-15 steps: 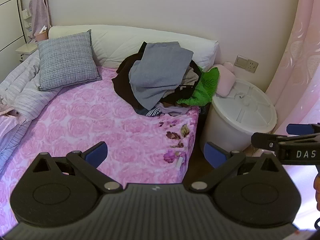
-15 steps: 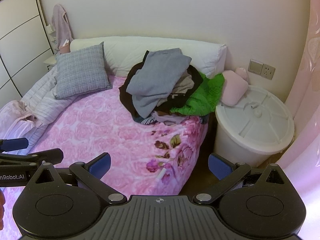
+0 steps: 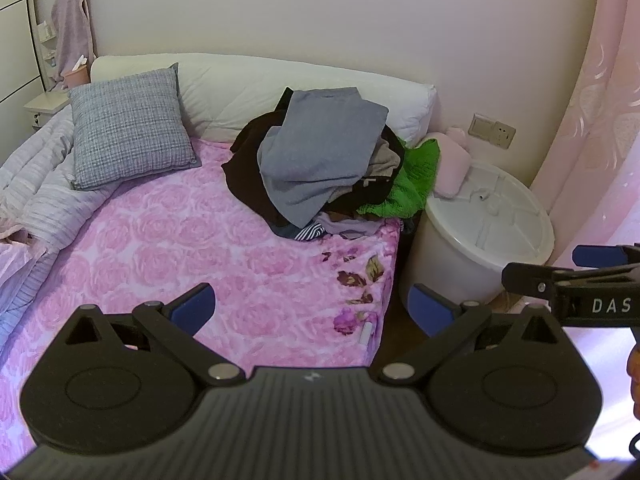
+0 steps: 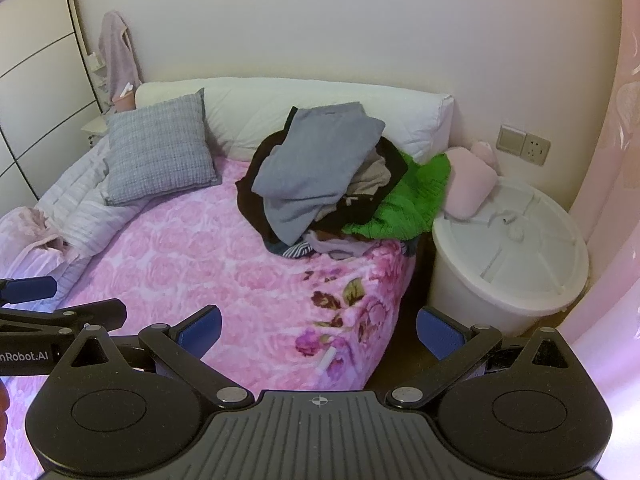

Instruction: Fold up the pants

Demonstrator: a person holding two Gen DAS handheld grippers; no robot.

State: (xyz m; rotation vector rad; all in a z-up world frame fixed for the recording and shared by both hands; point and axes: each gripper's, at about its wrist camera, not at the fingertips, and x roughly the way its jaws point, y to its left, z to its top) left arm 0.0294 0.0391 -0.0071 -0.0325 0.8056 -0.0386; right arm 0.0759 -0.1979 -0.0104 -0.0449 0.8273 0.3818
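A heap of clothes lies at the far right of the bed with grey pants (image 3: 320,152) (image 4: 316,164) draped on top, over dark garments and a green knit (image 3: 412,184) (image 4: 412,200). My left gripper (image 3: 312,308) hovers open over the near end of the pink rose blanket (image 3: 180,248), well short of the heap. My right gripper (image 4: 318,330) is open too, held above the bed's near right corner, nothing between its fingers. Each gripper shows at the edge of the other's view, the right gripper (image 3: 560,270) and the left gripper (image 4: 48,300).
A grey checked cushion (image 3: 128,144) leans on a long white pillow (image 3: 280,84). A striped duvet (image 3: 36,188) is bunched at the left. A white lidded bin (image 3: 480,232) (image 4: 508,248) stands right of the bed, with a pink pillow (image 4: 468,184) on it. Pink curtain at right.
Both grippers have shifted only slightly; the view is nearly the same. Nothing was grasped or released.
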